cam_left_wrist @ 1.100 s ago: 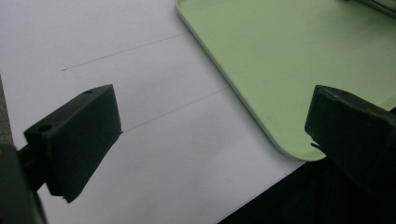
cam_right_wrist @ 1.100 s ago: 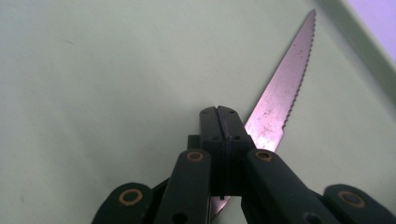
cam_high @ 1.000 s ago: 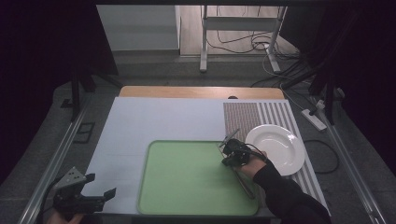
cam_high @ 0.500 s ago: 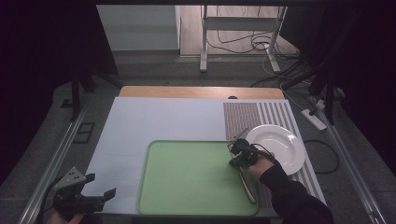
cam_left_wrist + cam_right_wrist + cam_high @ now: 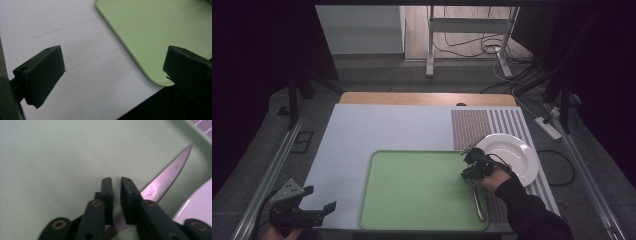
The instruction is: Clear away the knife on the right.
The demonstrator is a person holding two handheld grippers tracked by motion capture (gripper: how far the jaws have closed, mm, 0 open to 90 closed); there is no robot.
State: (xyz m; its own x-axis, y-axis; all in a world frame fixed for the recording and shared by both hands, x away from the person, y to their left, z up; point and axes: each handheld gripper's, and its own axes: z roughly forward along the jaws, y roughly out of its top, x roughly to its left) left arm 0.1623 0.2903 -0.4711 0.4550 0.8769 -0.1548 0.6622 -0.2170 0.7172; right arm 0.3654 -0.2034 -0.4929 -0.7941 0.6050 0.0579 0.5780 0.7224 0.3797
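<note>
Lying along the right edge of the green tray [image 5: 412,190], the serrated knife [image 5: 166,178] has its handle toward the near edge of the table [image 5: 382,125] and its blade running away from the person, beneath the right hand-held gripper [image 5: 115,180]. In the right gripper view the blade passes under the two black jaws and its tip comes out beside the tray's raised rim; the jaws stand only a narrow slit apart, having just been opening, and nothing is between them, so the knife rests on the tray unheld.

By the look of things, the knife has been set down on the tray and let go, so that step seems done. What is left is less sure: the white plate [image 5: 512,157] sits off the tray, on the striped mat [image 5: 492,122] near the table's right edge, just beside the right hand-held gripper, and may be meant to go next.

At the near left corner of the table the left hand-held gripper [image 5: 112,72] hovers with its jaws spread wide and empty, the tray's near left corner showing between them.

In the high view the gripper covers most of the blade, and the dim handle near the tray's near right corner is hard to make out.
</note>
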